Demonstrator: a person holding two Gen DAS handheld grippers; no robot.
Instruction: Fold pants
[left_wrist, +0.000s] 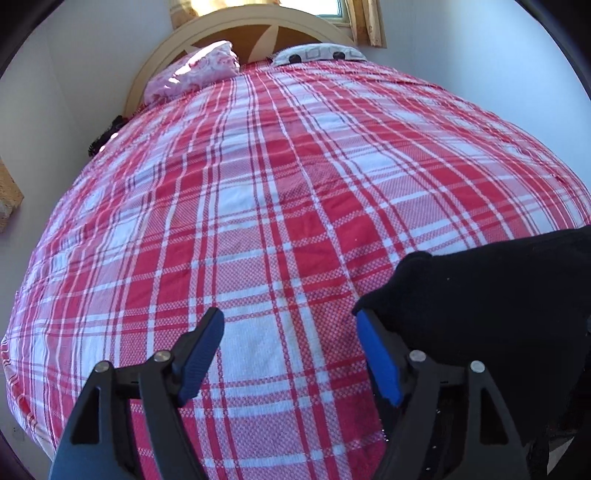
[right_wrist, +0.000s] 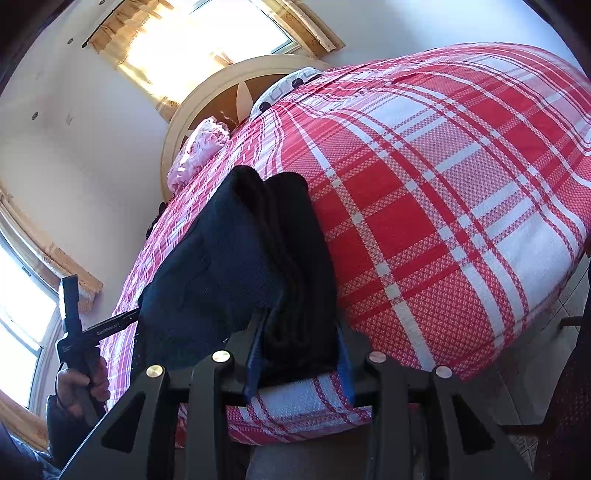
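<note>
Pants (right_wrist: 236, 258), black and bunched, hang above the plaid bed (right_wrist: 461, 206) clenched in your right gripper (right_wrist: 299, 354), while your left gripper (left_wrist: 291, 354) waits spread and empty beside them to take an edge.

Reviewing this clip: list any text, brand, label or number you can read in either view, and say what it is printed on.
Small white print on the black bar of the left gripper, seen from the right wrist view: too blurred to read with confidence.
More tiny white print lower on that gripper's handle: unreadable.
No text shows on the pants, the plaid bedspread, the pillows or the headboard.
</note>
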